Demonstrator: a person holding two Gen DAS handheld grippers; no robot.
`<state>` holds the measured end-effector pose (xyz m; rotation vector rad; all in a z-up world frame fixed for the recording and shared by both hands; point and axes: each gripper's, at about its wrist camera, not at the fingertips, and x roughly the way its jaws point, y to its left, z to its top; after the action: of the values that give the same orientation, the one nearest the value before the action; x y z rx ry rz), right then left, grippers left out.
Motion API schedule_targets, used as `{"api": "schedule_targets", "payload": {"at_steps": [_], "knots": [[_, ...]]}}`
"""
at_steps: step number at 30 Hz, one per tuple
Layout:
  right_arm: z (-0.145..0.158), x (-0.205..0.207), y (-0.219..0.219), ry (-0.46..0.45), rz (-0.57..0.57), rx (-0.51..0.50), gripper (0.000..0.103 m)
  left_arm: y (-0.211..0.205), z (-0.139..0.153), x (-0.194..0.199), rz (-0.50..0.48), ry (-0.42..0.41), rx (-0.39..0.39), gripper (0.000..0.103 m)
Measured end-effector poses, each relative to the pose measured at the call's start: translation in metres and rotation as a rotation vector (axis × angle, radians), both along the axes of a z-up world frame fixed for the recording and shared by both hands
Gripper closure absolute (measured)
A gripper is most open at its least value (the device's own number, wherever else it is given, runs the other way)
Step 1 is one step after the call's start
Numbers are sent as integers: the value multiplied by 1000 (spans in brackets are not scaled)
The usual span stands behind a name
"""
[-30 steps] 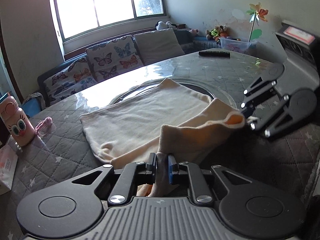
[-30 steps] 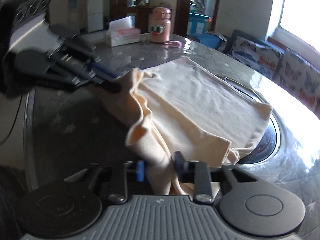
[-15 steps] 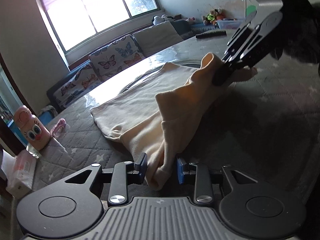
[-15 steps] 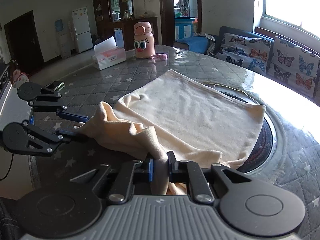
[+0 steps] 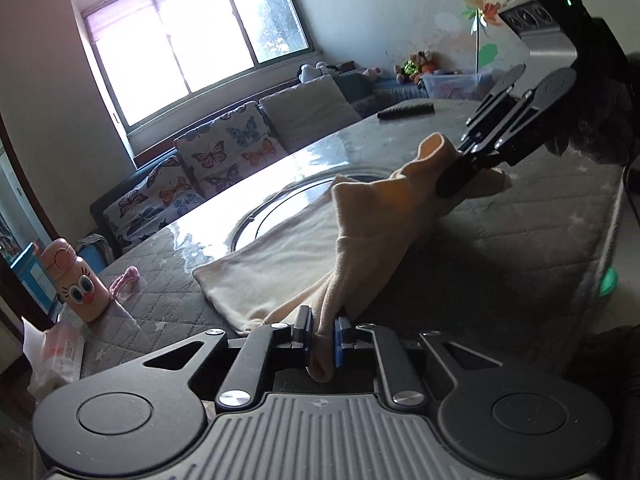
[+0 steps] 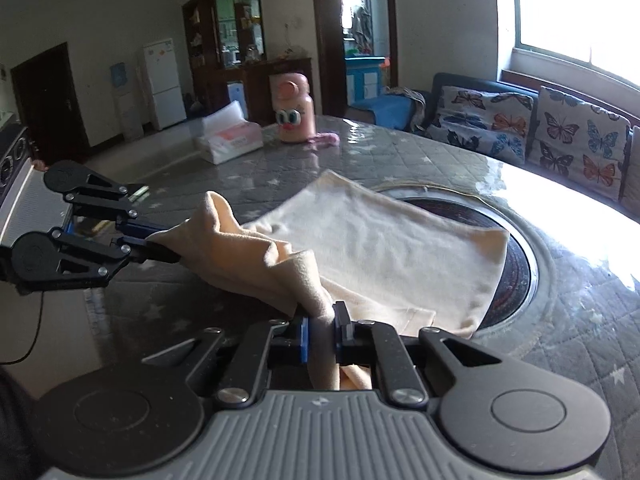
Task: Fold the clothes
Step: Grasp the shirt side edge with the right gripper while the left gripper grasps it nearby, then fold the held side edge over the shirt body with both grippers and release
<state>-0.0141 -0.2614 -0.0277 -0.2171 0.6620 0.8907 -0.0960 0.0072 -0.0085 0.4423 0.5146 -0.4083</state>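
Cream cloth [image 5: 304, 256] lies part flat, part lifted on a round table [image 5: 500, 240] covered with a grey quilted, star-printed mat, in a sunlit living room. Far left in the left wrist view, a tissue pack [image 5: 56, 352] sits at the table's edge, with a pink cartoon-faced bottle [image 5: 78, 284] just beside it and a small pink item [image 5: 126, 278] next to the bottle. Behind them a sofa with butterfly-print cushions [image 5: 224, 152] runs under a bright window [image 5: 196, 36]. At centre, the cloth's flat portion covers part of the table's round inset [image 5: 280, 208], while its near edge rises off the surface in a loose ridge strung between the two tools. The left gripper [image 5: 322, 330], whose jaws have just been closing, is clamped on one bunched end of that edge, fabric hanging below its blue pads. To the right, the right gripper [image 5: 460, 178] pinches the opposite end, held higher above the table; its jaws have also been closing on the cloth. A dark remote-like bar [image 5: 406, 110] lies on the table's far side, and soft toys [image 5: 416, 62] line the wall beyond. In the right wrist view, the right gripper [image 6: 320, 334] squeezes gathered fabric, the left gripper [image 6: 168, 246] gripping its end at the left.
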Motion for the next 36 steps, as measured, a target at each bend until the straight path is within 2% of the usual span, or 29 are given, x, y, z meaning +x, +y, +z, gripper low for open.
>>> {"api": "schedule_targets", "payload": {"at_steps": [4, 7, 10, 12, 21, 24, 31, 34, 36], "knots": [[15, -32, -12, 3, 36, 18, 93, 3, 14, -39, -10, 21, -35, 91], [21, -53, -15, 7, 69, 14, 93, 5, 21, -55, -2, 42, -67, 91], [26, -70, -17, 12, 98, 9, 93, 6, 23, -51, 10, 34, -66, 91], [26, -67, -15, 13, 94, 7, 93, 6, 25, -45, 19, 28, -69, 91], [31, -7, -3, 28, 33, 2, 93, 12, 26, 28, 44, 15, -85, 91], [26, 26, 4, 49, 5, -9, 93, 18, 20, 64, 57, 66, -109, 91], [-2, 91, 23, 112, -59, -50, 93, 24, -9, 137, 94, 163, -103, 91], [-21, 110, 29, 147, -98, -67, 90, 27, -26, 157, 138, 203, -105, 88], [-33, 118, 29, 153, -138, -62, 82, 31, -33, 164, 171, 220, -112, 87]]}}
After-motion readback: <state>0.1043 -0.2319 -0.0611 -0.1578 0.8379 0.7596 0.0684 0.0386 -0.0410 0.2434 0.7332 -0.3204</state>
